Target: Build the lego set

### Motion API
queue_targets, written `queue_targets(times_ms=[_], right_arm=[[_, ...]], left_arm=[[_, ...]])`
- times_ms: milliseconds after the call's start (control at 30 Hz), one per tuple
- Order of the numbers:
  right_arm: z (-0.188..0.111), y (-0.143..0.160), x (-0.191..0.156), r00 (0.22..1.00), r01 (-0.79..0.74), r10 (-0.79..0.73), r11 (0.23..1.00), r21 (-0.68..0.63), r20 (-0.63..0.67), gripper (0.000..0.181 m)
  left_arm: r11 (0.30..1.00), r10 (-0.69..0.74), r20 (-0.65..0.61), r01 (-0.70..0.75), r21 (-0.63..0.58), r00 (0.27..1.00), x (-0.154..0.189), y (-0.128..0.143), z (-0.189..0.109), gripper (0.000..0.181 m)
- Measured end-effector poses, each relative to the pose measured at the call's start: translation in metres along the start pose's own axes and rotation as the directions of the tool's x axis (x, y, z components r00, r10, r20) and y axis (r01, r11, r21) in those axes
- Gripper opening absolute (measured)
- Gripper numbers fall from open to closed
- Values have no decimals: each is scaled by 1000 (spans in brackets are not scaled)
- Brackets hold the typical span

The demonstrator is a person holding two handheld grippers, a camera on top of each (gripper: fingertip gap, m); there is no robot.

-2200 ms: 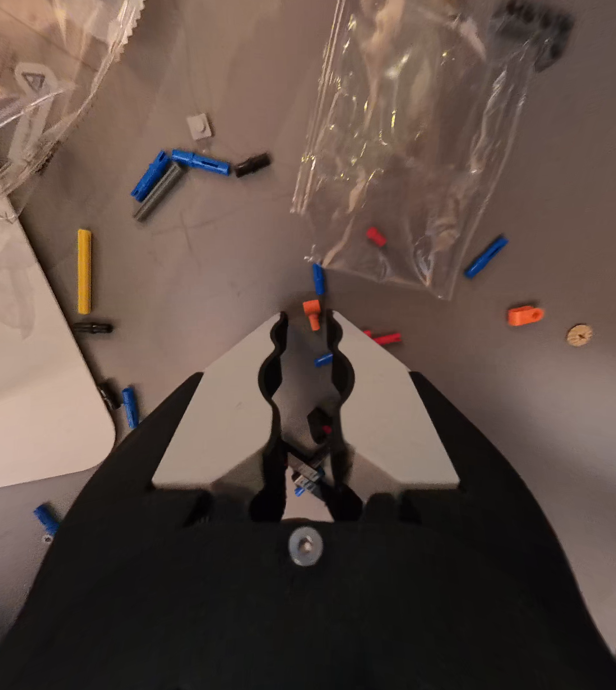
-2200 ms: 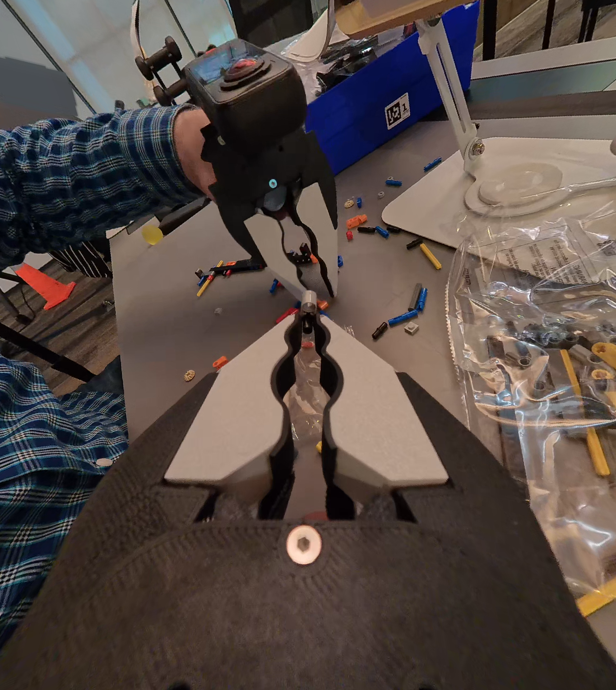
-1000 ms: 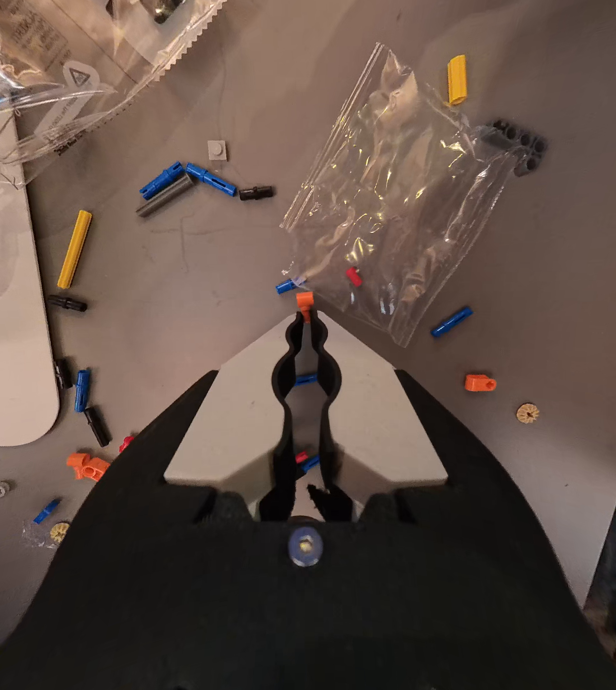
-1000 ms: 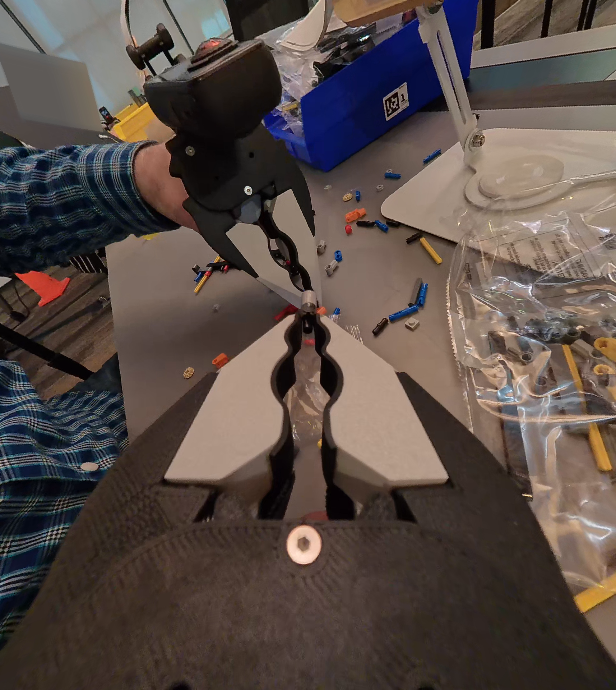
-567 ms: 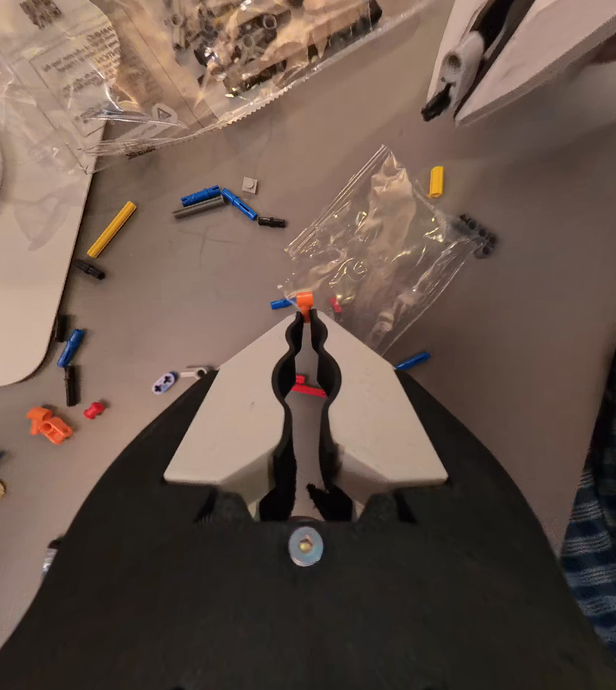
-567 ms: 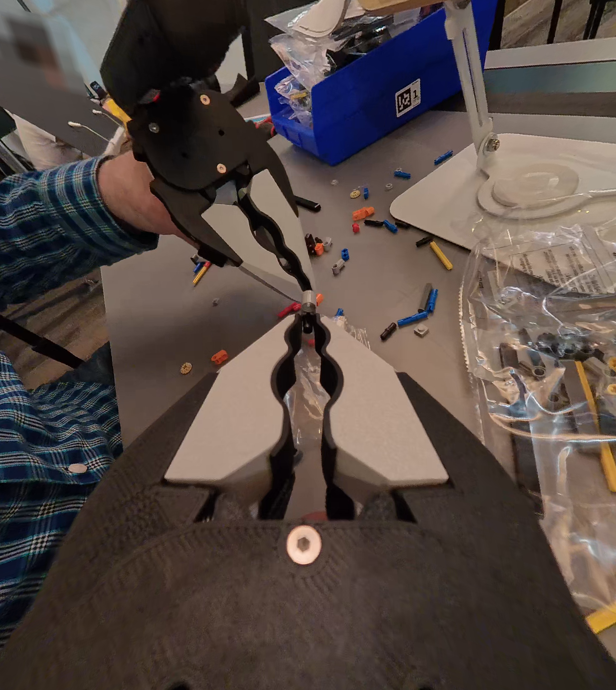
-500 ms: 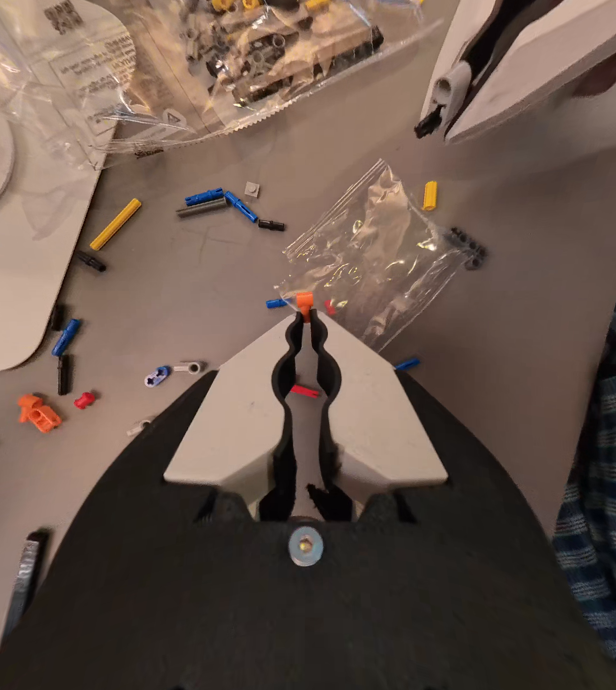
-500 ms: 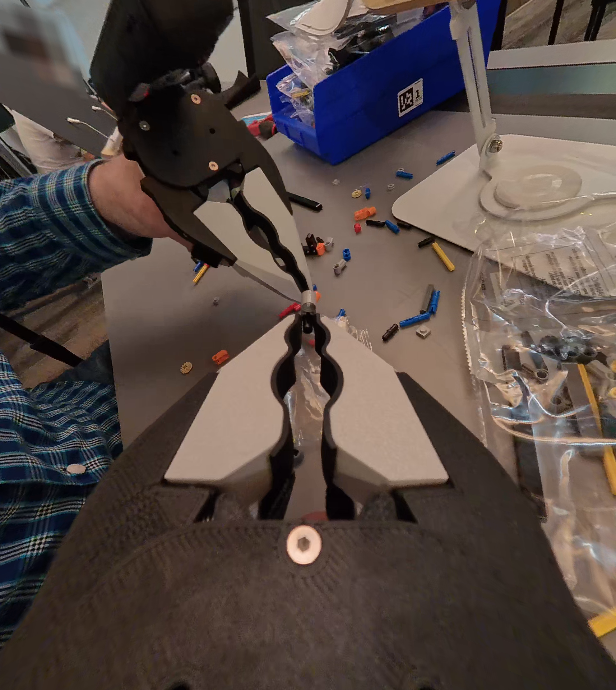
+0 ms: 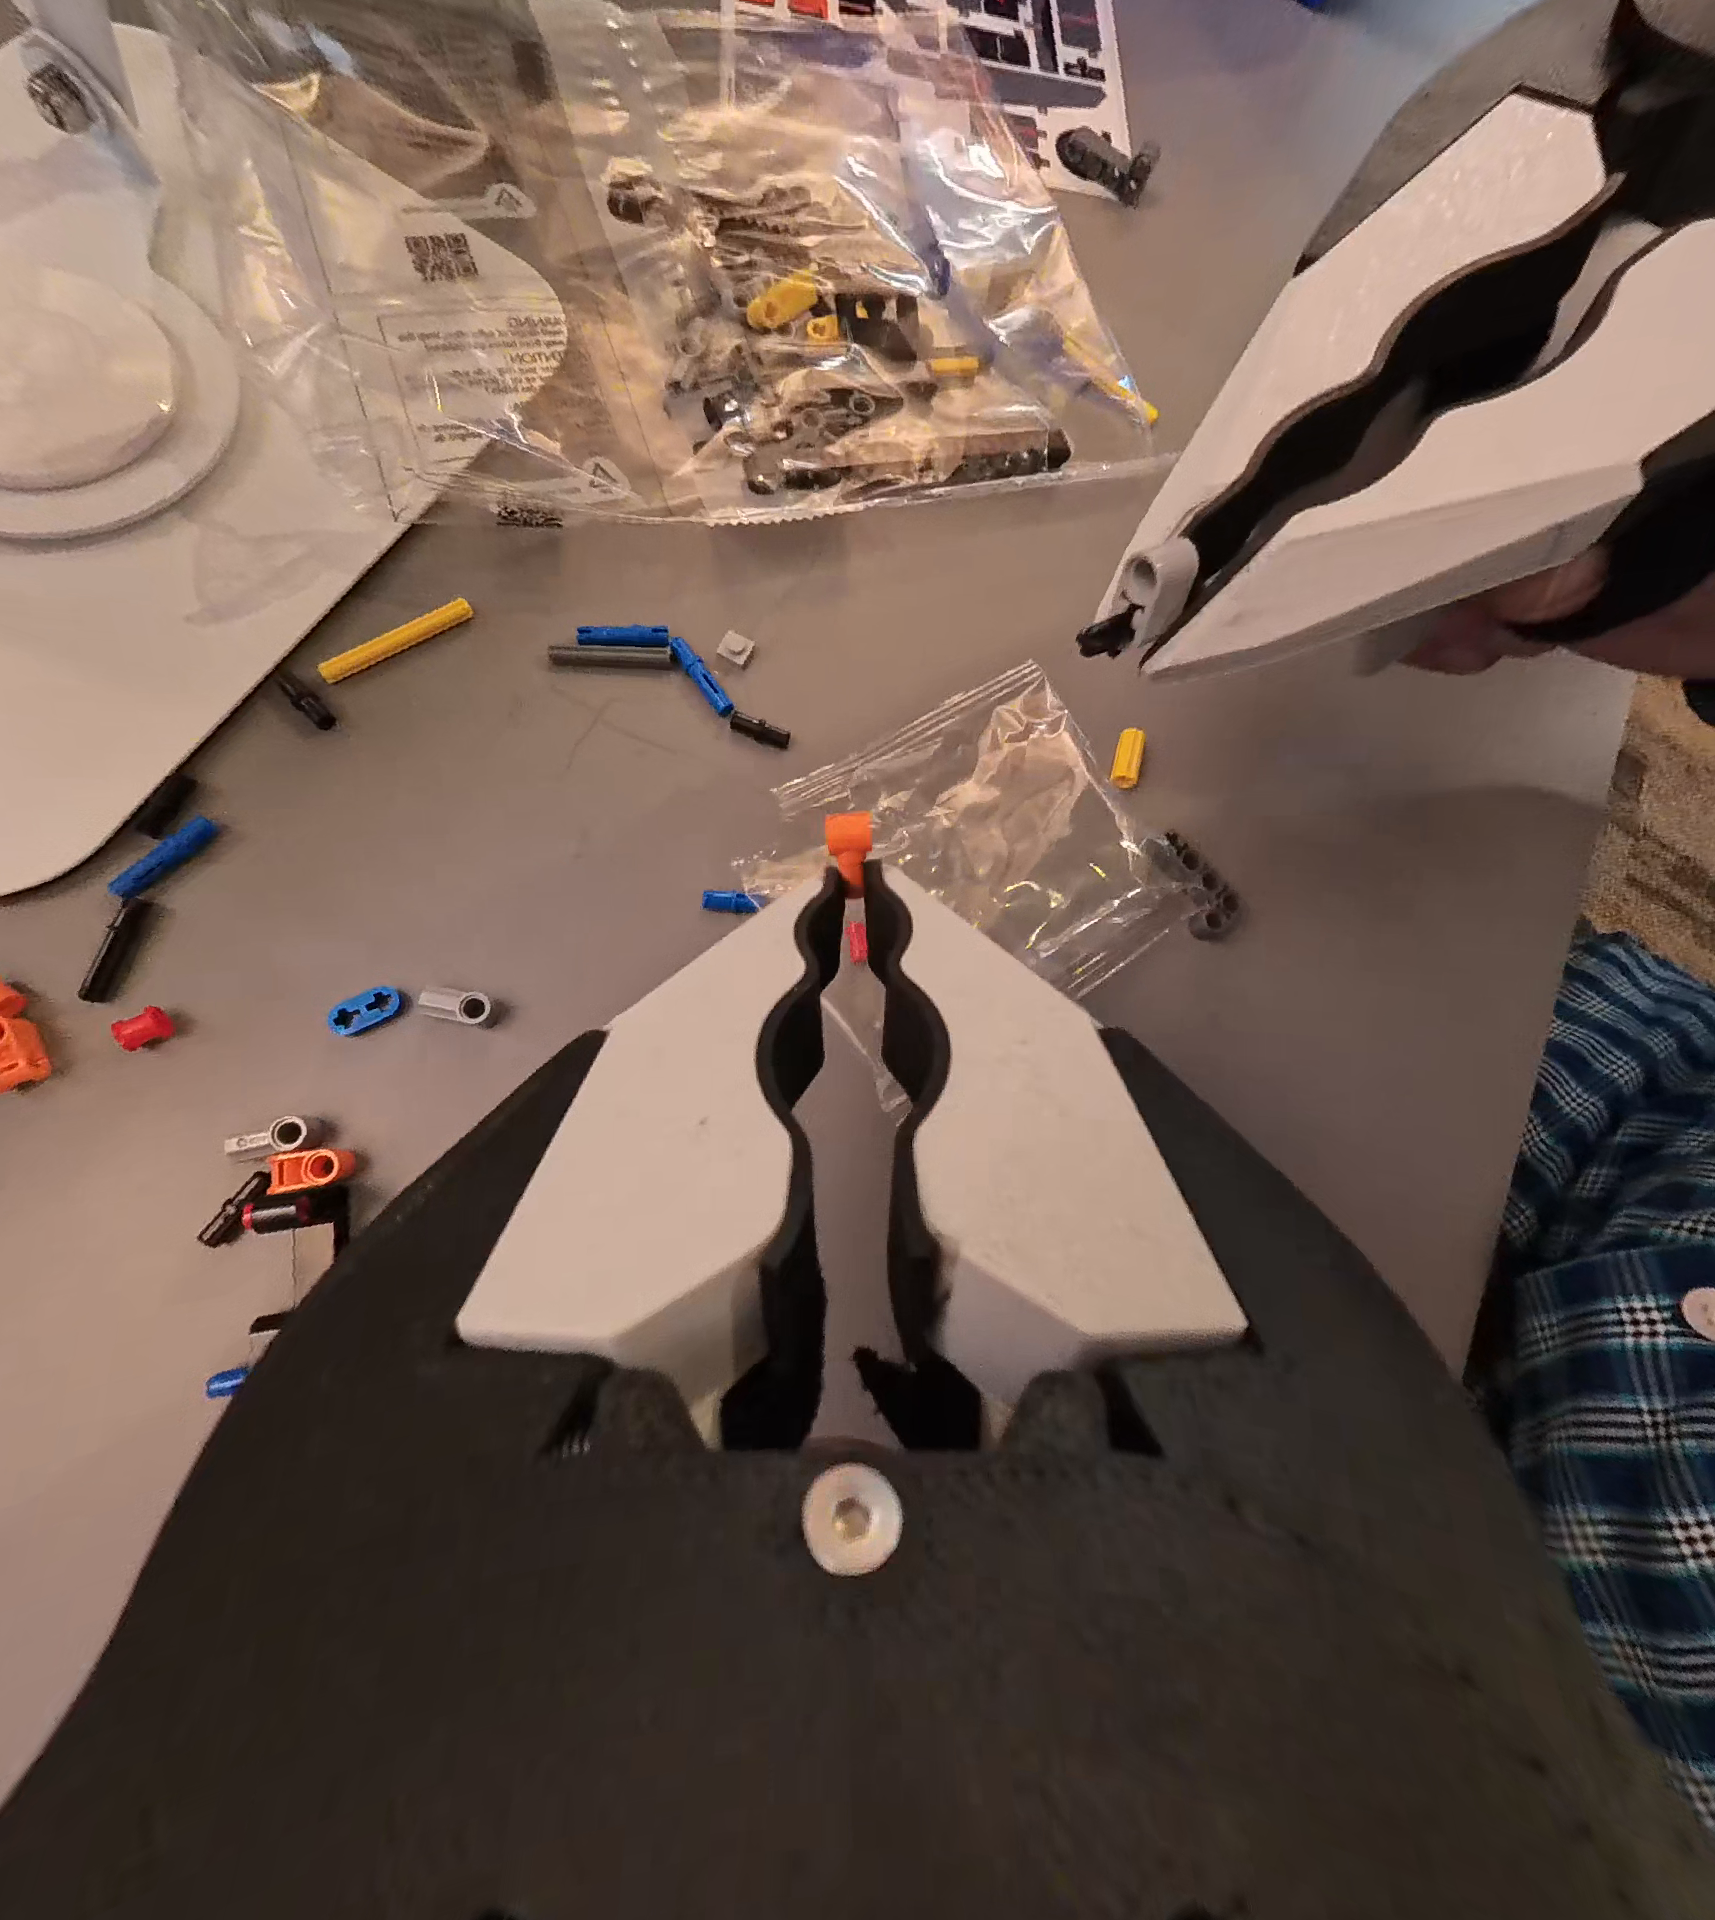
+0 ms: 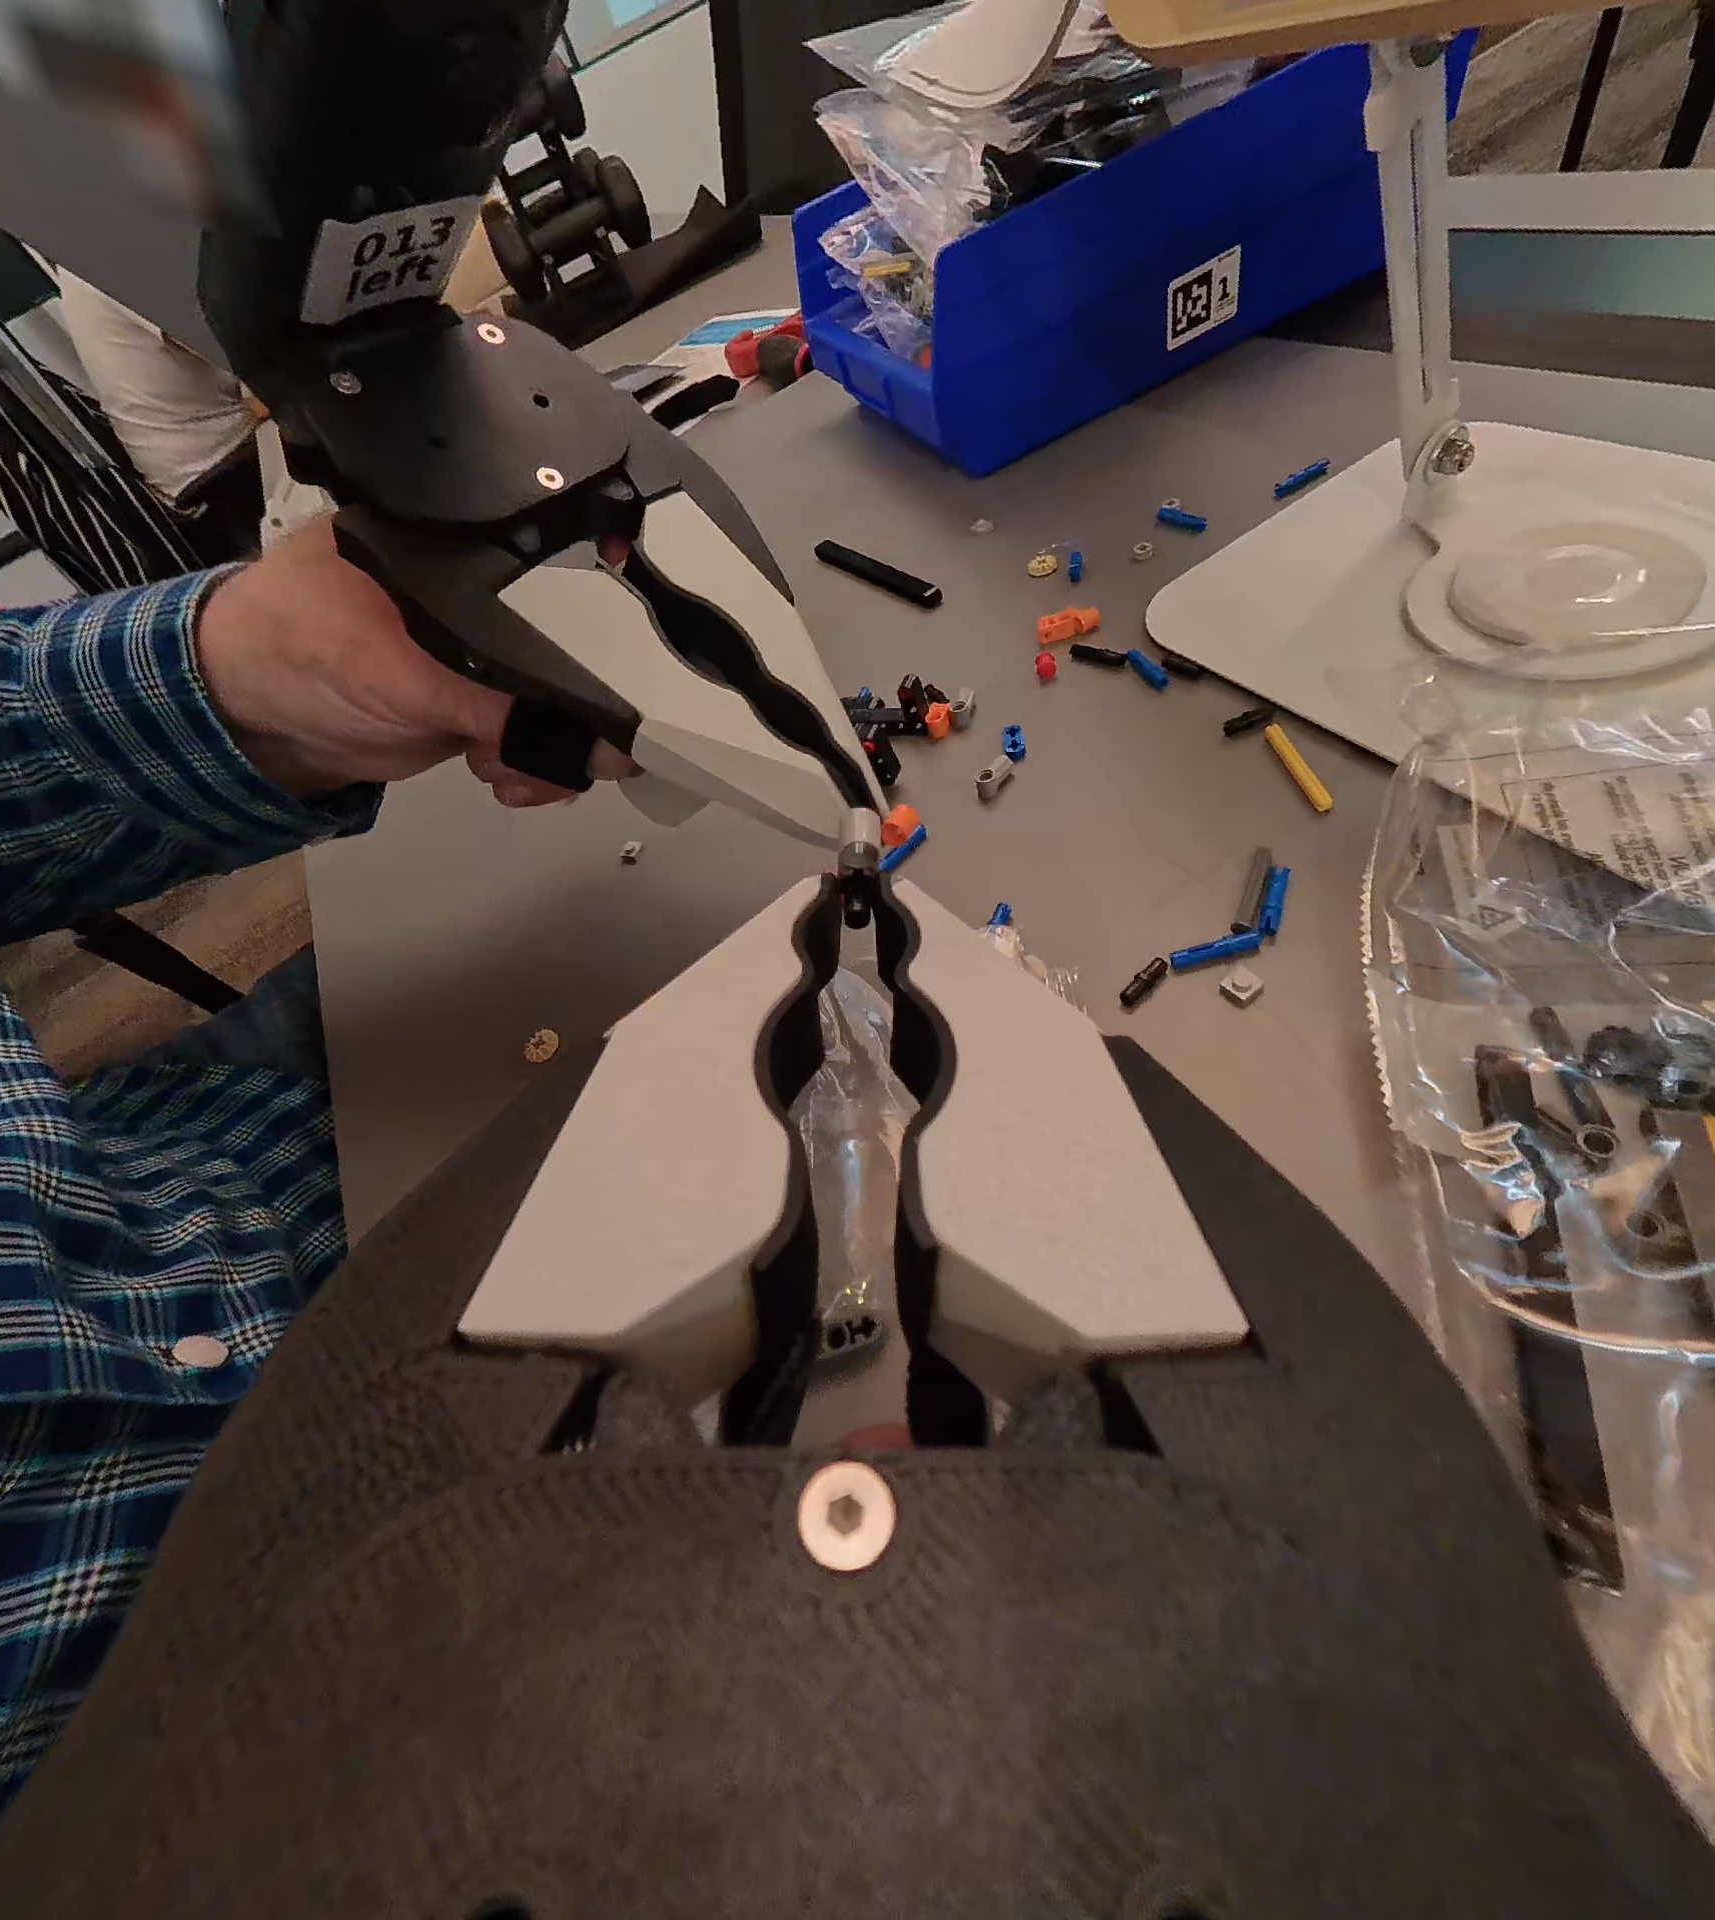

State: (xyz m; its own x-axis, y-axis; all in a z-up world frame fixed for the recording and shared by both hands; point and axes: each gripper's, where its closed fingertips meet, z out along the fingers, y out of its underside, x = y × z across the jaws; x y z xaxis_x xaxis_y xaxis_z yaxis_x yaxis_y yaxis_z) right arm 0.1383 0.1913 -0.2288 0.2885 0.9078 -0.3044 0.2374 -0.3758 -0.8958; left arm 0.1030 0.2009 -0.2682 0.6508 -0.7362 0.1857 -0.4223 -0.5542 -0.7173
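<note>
My left gripper [image 9: 851, 883] is shut on a small orange connector piece [image 9: 847, 840] that sticks out past its tips, held above the grey table [image 9: 520, 831]. My right gripper [image 10: 855, 883] is shut on a light grey connector with a black pin [image 10: 857, 844]. In the left wrist view the right gripper [image 9: 1139, 623] hangs at the upper right with that grey connector [image 9: 1156, 574] at its tip. In the right wrist view the left gripper [image 10: 858, 805] comes in from the upper left, and the orange piece [image 10: 899, 824] lies close beside the grey connector.
Loose blue, black, yellow, red and orange pieces [image 9: 624, 655] lie scattered on the table. A small clear bag [image 9: 988, 831] lies under the left gripper. A large bag of parts [image 9: 780, 312], a white stand base [image 9: 32, 436] and a blue bin [image 10: 1092, 312] stand farther back. Some 6 centimetres of space lies between my two pairs of fingers. My left gripper's tips are some 20 centimetres from the white stand base [image 9: 32, 436]. It is also in sight in the right wrist view [image 10: 1499, 586].
My left gripper closed on the orange piece, lifted it off the table and tilted up towards the right gripper. The right gripper has held its grey connector throughout.
</note>
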Motion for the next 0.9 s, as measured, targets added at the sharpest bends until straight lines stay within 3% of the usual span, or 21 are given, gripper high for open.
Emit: queue_targets(times_ms=[900], right_arm=[[-2, 0, 1, 999, 39, -39, 999, -10, -30, 4]], left_arm=[[995, -67, 23, 65, 81, 998, 7, -4, 0, 1]])
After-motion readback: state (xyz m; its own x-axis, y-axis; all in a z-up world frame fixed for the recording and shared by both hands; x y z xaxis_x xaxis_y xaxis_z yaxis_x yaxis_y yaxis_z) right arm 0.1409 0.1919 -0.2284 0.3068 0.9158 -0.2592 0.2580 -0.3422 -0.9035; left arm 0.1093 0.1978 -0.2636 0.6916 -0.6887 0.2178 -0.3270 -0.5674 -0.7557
